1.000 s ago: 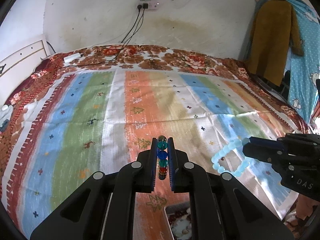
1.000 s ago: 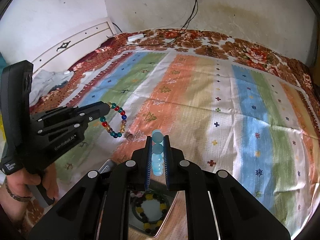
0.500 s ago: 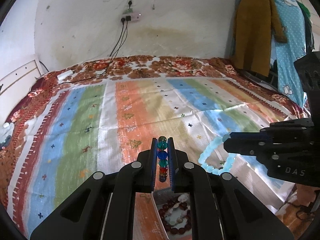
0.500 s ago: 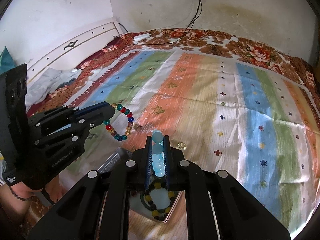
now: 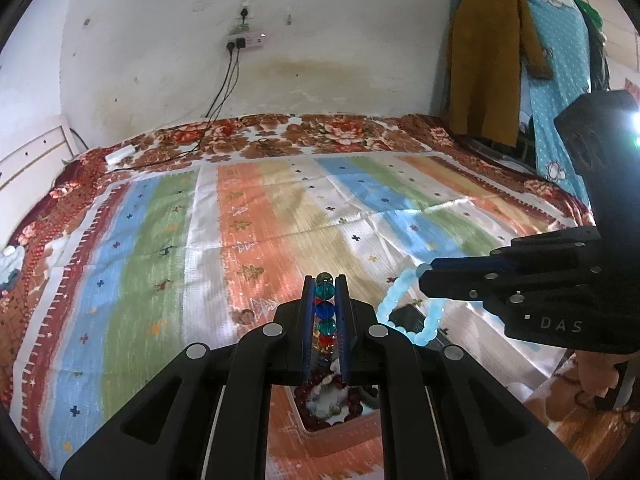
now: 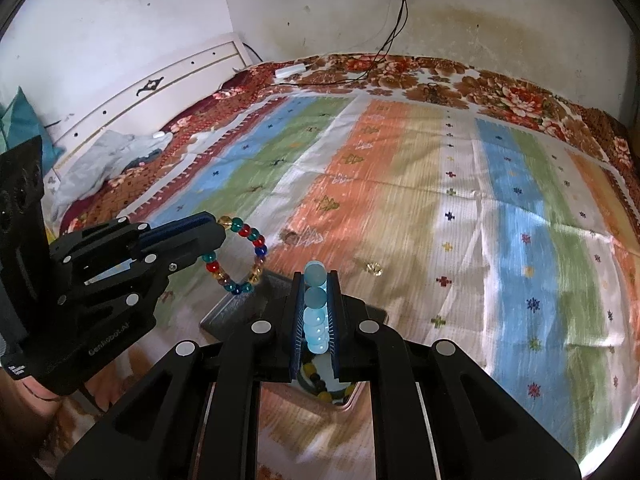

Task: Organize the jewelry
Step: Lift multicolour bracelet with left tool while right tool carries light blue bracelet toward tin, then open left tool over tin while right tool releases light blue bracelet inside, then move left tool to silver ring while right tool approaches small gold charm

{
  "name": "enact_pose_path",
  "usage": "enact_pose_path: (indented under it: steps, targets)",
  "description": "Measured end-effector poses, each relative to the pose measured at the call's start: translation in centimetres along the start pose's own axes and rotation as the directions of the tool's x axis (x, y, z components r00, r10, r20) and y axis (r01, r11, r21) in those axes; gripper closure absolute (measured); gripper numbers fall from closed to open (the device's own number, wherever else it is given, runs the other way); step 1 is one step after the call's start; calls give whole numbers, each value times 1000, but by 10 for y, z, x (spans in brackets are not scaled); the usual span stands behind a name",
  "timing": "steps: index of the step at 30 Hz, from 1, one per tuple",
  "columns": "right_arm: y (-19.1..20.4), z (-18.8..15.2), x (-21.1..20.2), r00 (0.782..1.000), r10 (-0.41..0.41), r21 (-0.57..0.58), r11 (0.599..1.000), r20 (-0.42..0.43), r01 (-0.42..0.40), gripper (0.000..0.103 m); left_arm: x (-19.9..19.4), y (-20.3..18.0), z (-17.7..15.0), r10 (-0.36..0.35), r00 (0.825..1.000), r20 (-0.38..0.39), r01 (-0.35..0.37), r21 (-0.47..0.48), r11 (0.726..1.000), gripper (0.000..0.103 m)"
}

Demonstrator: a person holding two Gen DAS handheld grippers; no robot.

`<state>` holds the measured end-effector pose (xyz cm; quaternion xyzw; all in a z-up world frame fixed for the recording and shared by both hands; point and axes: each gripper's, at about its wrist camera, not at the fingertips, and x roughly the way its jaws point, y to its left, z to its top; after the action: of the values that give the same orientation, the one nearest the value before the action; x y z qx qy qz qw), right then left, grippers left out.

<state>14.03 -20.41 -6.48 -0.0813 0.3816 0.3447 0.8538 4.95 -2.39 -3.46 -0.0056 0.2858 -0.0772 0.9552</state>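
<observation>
My left gripper (image 5: 325, 280) is shut on a multicolour bead bracelet (image 5: 325, 311), whose loop hangs from the left gripper in the right wrist view (image 6: 240, 256). My right gripper (image 6: 316, 276) is shut on a pale blue bead bracelet (image 6: 315, 312), whose loop hangs beside the left gripper in the left wrist view (image 5: 408, 308). Both bracelets hang over a metal tray (image 6: 232, 312) at the near bed edge. The tray holds a dark red bead bracelet (image 5: 316, 404) and a yellow-and-black bead bracelet (image 6: 320, 384).
The striped bedspread (image 5: 280, 220) covers the bed. A small ring (image 5: 246, 315) and a gold trinket (image 6: 374, 267) lie on it beyond the tray. A power strip with cables (image 5: 120, 154) lies at the far edge. Clothes (image 5: 492, 68) hang at the right.
Both grippers have drawn back toward the near bed edge with their bracelets still held. The tray now lies more fully under both grippers.
</observation>
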Motion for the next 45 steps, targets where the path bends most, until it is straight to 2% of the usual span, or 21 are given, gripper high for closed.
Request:
enact_pose_path:
  steps: [5, 7, 9, 13, 15, 19, 24, 26, 33, 36, 45]
  targets:
    - [0, -5, 2, 1000, 4, 2, 1000, -24, -4, 91, 5, -5, -4, -5, 999, -39, 6, 16, 1000, 92]
    - [-2, -6, 4, 999, 8, 9, 1000, -37, -8, 91, 6, -3, -4, -4, 999, -43, 4, 8, 1000, 86]
    - [-3, -6, 4, 999, 4, 13, 1000, -34, -4, 90, 7, 2, -4, -4, 999, -50, 3, -17, 1000, 84]
    - [-8, -5, 3, 1000, -6, 34, 999, -31, 7, 74, 11, 15, -5, -11, 997, -72, 5, -83, 997, 83]
    - [-11, -4, 5, 999, -15, 41, 999, -34, 17, 71, 13, 21, -5, -29, 996, -83, 19, -116, 993, 79]
    - [-14, -4, 6, 999, -25, 45, 999, -40, 27, 70, 16, 30, -6, -48, 994, -100, 30, -168, 985, 79]
    - [-14, -3, 8, 999, -29, 40, 999, -42, 30, 69, 19, 30, -6, -41, 993, -109, 22, -170, 985, 75]
    - [-15, -2, 9, 999, -32, 46, 998, -44, 34, 64, 19, 29, -4, -35, 994, -107, 17, -165, 986, 73]
    - [-20, 4, 21, 997, -35, 59, 998, -64, 39, 62, 29, 41, 3, 41, 991, -126, -61, -160, 985, 69]
    - [-22, 8, 26, 996, -41, 61, 997, -74, 46, 60, 38, 51, 8, 25, 989, -143, -51, -180, 982, 62]
    - [-34, 21, 42, 994, -50, 87, 994, -95, 58, 55, 61, 63, 12, 24, 979, -204, -65, -197, 978, 59]
